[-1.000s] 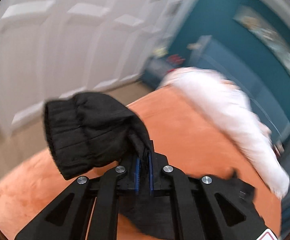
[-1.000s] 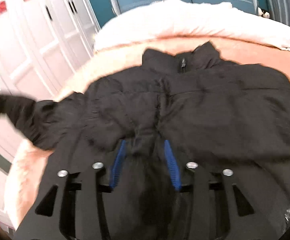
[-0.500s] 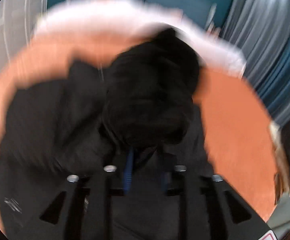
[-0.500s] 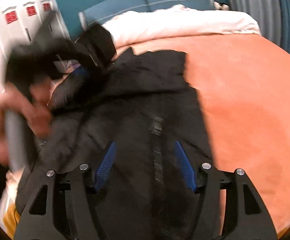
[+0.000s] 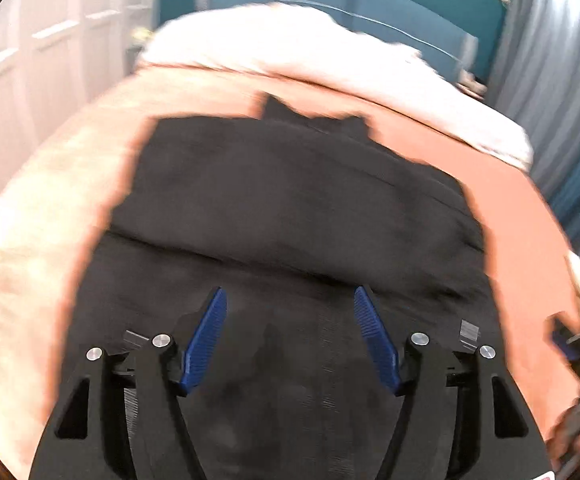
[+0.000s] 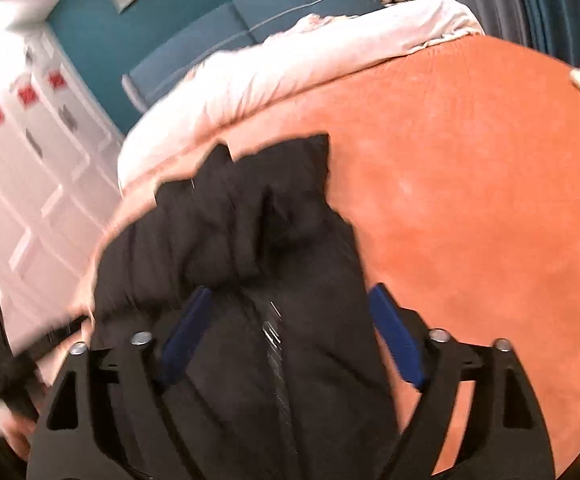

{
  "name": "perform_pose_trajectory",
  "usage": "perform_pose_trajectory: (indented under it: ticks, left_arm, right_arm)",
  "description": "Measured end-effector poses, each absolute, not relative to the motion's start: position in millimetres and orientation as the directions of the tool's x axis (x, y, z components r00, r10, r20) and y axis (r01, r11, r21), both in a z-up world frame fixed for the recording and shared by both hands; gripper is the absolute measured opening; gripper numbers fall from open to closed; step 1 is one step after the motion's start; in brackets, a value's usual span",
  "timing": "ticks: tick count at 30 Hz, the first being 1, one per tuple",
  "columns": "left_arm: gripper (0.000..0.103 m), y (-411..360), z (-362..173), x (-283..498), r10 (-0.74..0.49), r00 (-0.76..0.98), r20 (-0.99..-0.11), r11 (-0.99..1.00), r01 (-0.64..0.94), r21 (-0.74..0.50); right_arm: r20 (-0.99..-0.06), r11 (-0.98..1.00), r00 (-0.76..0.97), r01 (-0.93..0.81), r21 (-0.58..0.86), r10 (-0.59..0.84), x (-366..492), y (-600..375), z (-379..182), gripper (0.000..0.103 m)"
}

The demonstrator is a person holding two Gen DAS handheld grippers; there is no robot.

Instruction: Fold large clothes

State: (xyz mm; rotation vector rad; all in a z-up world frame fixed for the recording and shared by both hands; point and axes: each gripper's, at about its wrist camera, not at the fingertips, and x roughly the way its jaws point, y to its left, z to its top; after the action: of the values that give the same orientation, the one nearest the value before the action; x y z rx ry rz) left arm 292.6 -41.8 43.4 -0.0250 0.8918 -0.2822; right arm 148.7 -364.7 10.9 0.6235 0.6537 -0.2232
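A bed with an orange cover [image 5: 502,184] carries everything here; the cover's plush surface [image 6: 470,200] stretches wide and bare to the right in the right wrist view. Directly on it lies a black jacket [image 5: 290,200], spread with its collar toward the head of the bed and its zipper running down the middle [image 6: 274,332]. A sleeve is folded across its body. A white duvet [image 5: 290,44] is bunched along the head end [image 6: 290,64], apart from the jacket's collar.
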Motion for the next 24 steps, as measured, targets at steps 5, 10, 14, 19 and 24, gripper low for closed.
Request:
perform_pose_trajectory:
  ticks: [5, 10, 14, 19, 24]
  left_arm:
    - [0.064, 13, 35, 326, -0.106, 0.628, -0.771, 0.994, 0.046, -0.100]
    - [0.064, 39, 23, 360, -0.091, 0.615, -0.783, 0.988, -0.045, -0.150]
    - [0.063, 41, 17, 375, -0.074, 0.617, -0.783, 0.989, -0.053, -0.135]
    - [0.063, 26, -2, 382, -0.005, 0.619, -0.786, 0.998, -0.046, -0.043]
    - [0.070, 22, -42, 386, 0.031, 0.598, -0.801, 0.998, -0.060, -0.007]
  right_arm:
    - [-0.654, 0.770, 0.755, 0.395, 0.500, 0.037, 224, -363, 7, 0.094]
    - [-0.744, 0.812, 0.659, 0.372, 0.449, 0.109, 281, -343, -21, 0.032]
    - [-0.647, 0.917, 0.761, 0.227, 0.328, 0.044, 293, -310, 45, 0.005]
    - [-0.502, 0.951, 0.863, 0.195, 0.238, -0.051, 294, -304, 86, 0.005]
    - [-0.790, 0.930, 0.613, 0.294, 0.219, -0.008, 343, -334, -51, 0.008]
